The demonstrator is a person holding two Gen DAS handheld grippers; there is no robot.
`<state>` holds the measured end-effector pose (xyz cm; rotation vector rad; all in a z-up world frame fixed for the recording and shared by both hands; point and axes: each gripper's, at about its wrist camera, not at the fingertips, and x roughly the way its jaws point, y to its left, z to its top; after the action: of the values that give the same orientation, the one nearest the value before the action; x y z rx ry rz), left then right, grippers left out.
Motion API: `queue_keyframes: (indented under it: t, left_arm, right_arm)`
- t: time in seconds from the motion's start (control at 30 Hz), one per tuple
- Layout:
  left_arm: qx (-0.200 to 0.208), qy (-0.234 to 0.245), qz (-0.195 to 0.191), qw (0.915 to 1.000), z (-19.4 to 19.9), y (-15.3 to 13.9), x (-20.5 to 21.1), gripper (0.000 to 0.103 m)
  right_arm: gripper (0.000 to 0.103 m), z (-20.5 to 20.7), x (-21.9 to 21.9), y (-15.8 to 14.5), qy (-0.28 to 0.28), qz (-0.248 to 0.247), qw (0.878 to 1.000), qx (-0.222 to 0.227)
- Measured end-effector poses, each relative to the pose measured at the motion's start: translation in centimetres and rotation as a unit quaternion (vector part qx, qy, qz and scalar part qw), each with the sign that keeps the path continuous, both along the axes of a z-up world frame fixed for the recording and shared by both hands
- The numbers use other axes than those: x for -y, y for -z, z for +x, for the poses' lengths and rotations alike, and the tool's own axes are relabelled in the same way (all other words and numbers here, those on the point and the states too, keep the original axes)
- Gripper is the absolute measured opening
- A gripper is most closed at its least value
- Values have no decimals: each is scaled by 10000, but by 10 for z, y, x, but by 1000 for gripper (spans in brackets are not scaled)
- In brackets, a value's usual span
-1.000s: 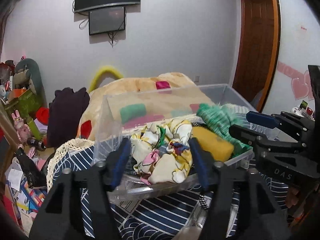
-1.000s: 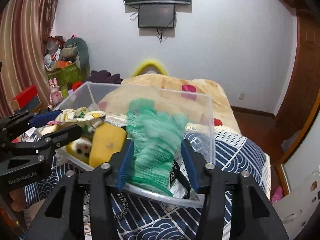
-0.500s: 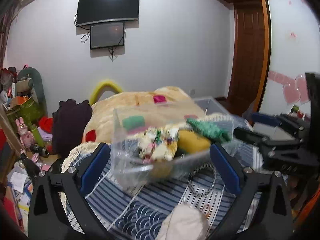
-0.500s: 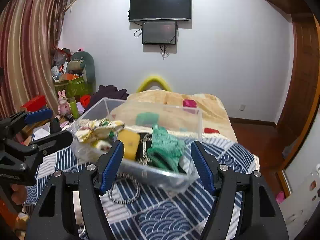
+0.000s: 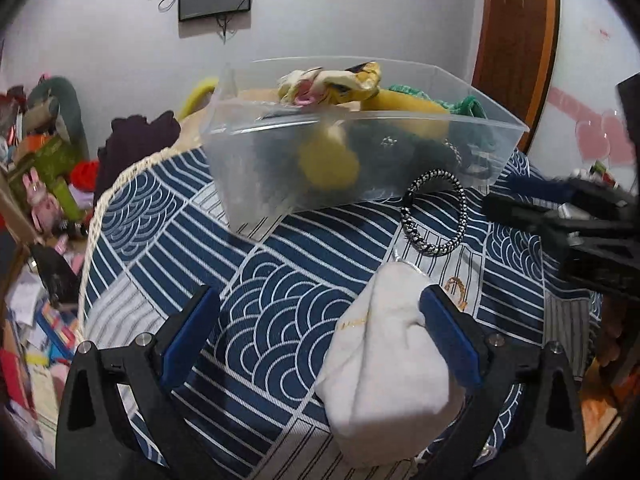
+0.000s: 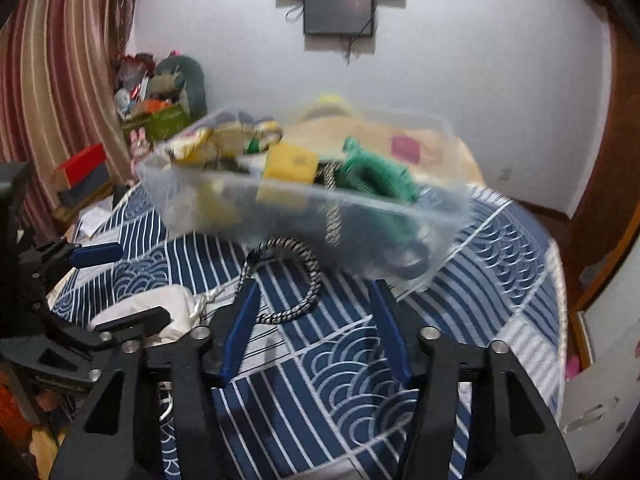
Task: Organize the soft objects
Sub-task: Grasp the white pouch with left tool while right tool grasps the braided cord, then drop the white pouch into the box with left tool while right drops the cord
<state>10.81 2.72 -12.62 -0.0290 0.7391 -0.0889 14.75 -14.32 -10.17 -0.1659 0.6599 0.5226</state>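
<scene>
A clear plastic bin (image 5: 276,196) (image 6: 180,208) stands on the blue patterned cloth (image 5: 168,224) and holds a floral fabric (image 5: 328,84), a yellow soft piece (image 6: 290,164) and a green knit (image 6: 372,172). A black-and-white braided ring (image 5: 438,210) (image 6: 308,284) lies on the cloth in front of the bin. A white soft pouch (image 5: 388,360) (image 6: 160,304) lies nearer. My left gripper (image 5: 316,312) is open over the cloth, its right finger beside the pouch. My right gripper (image 6: 314,300) is open and empty, just short of the ring.
Clutter of toys and boxes (image 5: 44,160) fills the floor at the left. A striped curtain (image 6: 52,80) hangs left, a wooden door (image 5: 516,40) stands right, and a beige blanket (image 6: 400,140) lies behind the bin.
Both grippers have opened and pulled back from the bin and dropped lower. The ring and the white pouch now show on the cloth in front of them.
</scene>
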Motion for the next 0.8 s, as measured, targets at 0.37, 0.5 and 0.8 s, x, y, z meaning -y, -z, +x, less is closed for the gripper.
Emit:
queue_keyframes:
  t: [0.37,0.5,0.8]
  left_arm:
    - [-31,402,-398,9984,-6,9,0,59]
    - [-106,622,-576,9963,-10,8,6,32]
    - [292,494,-41,9983,-24,-14,19,8]
  right_arm:
    - [9,30,-18,17,-75,-36,9987,-509]
    - [7,15,-19,12,-137,-86,9994,-302]
    - [7,-10,1,-13,-91,85,9997,220]
